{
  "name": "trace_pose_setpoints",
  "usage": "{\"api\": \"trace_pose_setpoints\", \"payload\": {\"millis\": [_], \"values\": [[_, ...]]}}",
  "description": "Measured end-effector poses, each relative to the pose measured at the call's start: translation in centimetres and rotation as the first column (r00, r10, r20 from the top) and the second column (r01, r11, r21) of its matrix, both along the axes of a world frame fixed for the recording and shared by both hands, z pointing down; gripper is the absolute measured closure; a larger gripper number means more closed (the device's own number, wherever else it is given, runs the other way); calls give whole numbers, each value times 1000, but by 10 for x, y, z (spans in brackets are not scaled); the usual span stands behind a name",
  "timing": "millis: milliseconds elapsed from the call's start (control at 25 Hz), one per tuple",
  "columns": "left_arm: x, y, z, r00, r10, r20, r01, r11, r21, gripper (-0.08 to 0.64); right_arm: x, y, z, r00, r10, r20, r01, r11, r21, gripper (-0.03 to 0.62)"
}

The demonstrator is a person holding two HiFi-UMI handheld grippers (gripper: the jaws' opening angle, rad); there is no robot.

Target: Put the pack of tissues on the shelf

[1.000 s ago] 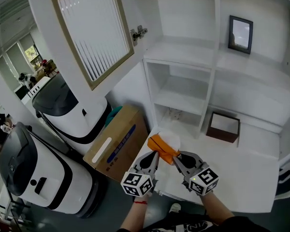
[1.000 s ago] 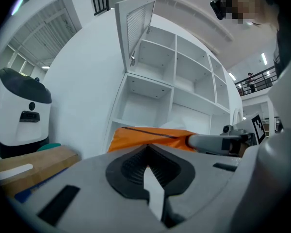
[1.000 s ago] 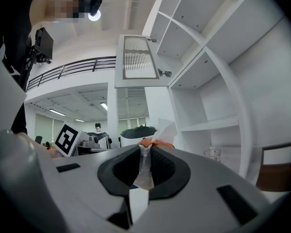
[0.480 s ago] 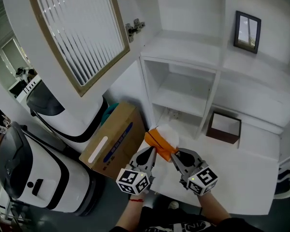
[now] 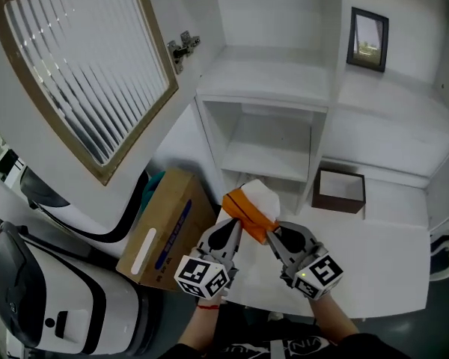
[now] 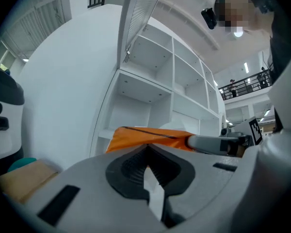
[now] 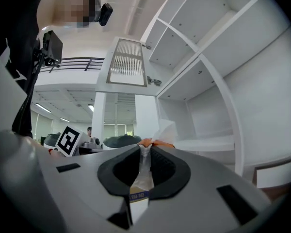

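Note:
The pack of tissues point(image 5: 251, 209), orange with a white end, hangs in the air between my two grippers in the head view. My left gripper point(image 5: 236, 229) is shut on its left edge and my right gripper point(image 5: 272, 235) is shut on its right edge. The white shelf unit point(image 5: 266, 160) stands just beyond the pack, its open compartments facing me. Seen from the left gripper view, the orange pack point(image 6: 145, 136) lies across the closed left gripper point(image 6: 148, 165). Clear wrapper film of the pack point(image 7: 144, 165) sits pinched in the right gripper point(image 7: 144, 161) in the right gripper view.
A dark picture frame point(image 5: 367, 39) stands on an upper shelf and a brown open box point(image 5: 340, 191) on the white counter point(image 5: 382, 253). A slatted cabinet door point(image 5: 82, 73) hangs open at the left. Below it are a cardboard box point(image 5: 163, 232) and white machines point(image 5: 52, 305).
Both grippers have carried the pack a little upward and closer to the shelf unit. Their hold on it looks the same.

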State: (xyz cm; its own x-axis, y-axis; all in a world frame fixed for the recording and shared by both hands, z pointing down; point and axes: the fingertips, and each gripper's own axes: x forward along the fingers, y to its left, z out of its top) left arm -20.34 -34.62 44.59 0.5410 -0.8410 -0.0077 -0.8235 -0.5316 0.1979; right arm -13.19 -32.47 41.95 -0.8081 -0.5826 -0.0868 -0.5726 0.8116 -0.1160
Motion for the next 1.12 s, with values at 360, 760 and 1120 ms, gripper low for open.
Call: {"api": "trace_pose_setpoints", "payload": {"millis": [360,760,1120], "values": [[-10,-24,-33,980,197,-18,-196,980,24,554,-16,-13,-40,996,83,39,-86,994,60,565],[4,-53,-62,939,343,-21,-340,937,81,554,-10,-29,-67,980,200,8,-199,971,135,565],[18,-84,-49,924,383,-16,-382,923,45,554,-6,-55,-60,954,296,-53,-287,948,138,565]]}}
